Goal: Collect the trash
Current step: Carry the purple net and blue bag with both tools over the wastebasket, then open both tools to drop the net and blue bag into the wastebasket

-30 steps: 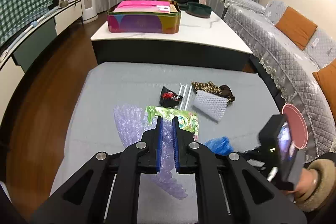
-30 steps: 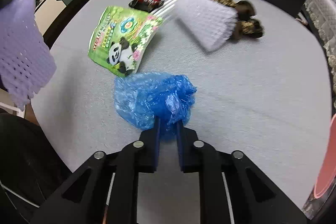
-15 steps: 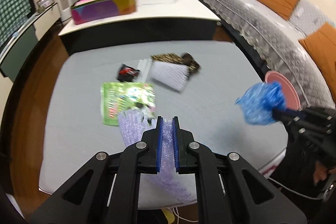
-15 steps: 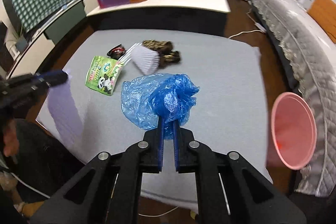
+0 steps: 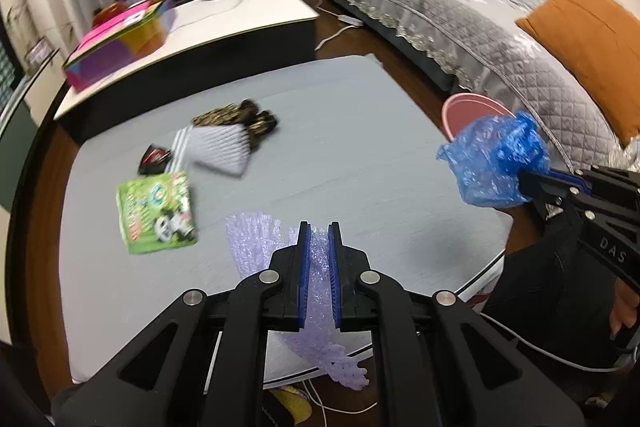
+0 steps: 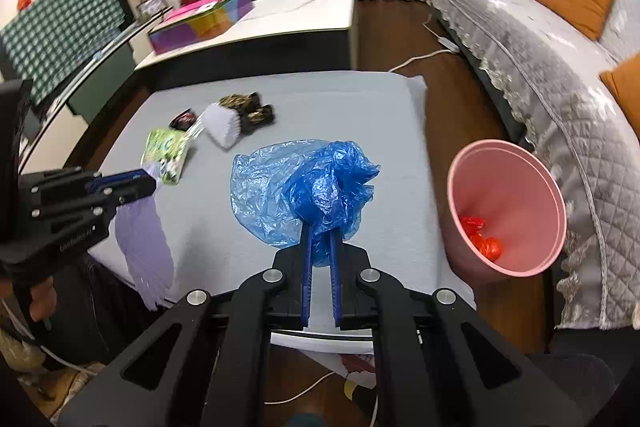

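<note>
Gripping blue bag (image 6: 308,187), purple foam (image 5: 316,267).

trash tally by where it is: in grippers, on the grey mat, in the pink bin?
In grippers: 2, blue plastic bag in right gripper, purple foam net in left gripper
On grey mat: 4, green panda packet, black wrapper, white foam net, leopard-print item
In pink bin: red wrapper pile, count unclear
Total: 6 plus

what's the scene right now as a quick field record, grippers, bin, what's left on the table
left gripper: shut on purple foam netting
right gripper: shut on blue plastic bag
pink bin: beside the table, red scraps inside
grey table: green panda snack bag, white foam sleeve, black wrapper, leopard-print item
</note>
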Demonstrator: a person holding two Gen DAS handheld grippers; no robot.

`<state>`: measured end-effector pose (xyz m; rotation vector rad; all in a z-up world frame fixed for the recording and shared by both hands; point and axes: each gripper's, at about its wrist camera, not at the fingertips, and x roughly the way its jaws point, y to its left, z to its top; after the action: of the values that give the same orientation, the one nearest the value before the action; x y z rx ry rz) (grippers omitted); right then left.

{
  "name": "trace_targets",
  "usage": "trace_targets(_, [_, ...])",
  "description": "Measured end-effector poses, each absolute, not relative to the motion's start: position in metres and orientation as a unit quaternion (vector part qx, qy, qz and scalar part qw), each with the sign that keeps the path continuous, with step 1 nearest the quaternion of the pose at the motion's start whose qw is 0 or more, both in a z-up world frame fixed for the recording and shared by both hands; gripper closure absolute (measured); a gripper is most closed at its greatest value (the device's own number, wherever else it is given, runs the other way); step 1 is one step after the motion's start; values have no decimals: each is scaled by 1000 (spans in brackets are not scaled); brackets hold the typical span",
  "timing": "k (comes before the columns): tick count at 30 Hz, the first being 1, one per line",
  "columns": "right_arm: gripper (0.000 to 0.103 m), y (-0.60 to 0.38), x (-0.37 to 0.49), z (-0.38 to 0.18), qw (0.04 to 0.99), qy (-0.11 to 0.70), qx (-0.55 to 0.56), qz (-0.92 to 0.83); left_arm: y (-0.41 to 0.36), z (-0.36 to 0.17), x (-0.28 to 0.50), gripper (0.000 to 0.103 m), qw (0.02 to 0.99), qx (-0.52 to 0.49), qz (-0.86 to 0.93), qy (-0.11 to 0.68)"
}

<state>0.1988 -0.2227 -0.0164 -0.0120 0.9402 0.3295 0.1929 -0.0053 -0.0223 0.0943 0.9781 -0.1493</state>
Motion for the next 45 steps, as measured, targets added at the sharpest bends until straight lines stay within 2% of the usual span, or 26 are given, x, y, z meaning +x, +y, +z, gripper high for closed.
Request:
trace_targets(12, [95,-328,232,-16,897,439,36,42,-117,-4,268,94,870,108,-154,455])
trace_targets(22, [94,-418,285,-37,891,447,64,-55,-239,11,345,94,865,100,-246,426])
trace_targets(28, [94,-460,319,-75,866,483,91,-86,-285,-10,382,94,857,94,-262,434])
trace_targets(36, [94,-474,337,-93,855,506,83,-82,-329,-55,421,94,843,79,-265,462])
trace_targets(38, [91,-478,339,-96,852,510,85,-84,-336,-63,426,92,839,75,-271,466])
trace_targets(39, [91,-481,340,-99,850,513,84,-87,-339,-66,429,88,836,75,-270,471])
trace_targets(40, [87,-483,341,-102,848,516,83,-88,-340,-71,431,76,832,72,-268,480])
trace_targets(41, [80,-485,343,-105,846,520,84,-88,-339,-75,433,63,830,72,-262,488])
trace_targets(42, [71,-487,343,-107,845,521,84,-88,-337,-77,434,31,832,74,-250,489])
trace_targets(43, [54,-489,343,-107,845,519,87,-90,-332,-79,434,20,844,79,-227,479])
trace_targets(44, [44,-490,342,-107,847,516,89,-90,-328,-79,434,19,852,83,-214,471])
trace_targets(45, [42,-492,342,-106,849,512,91,-89,-325,-82,433,19,854,89,-205,469])
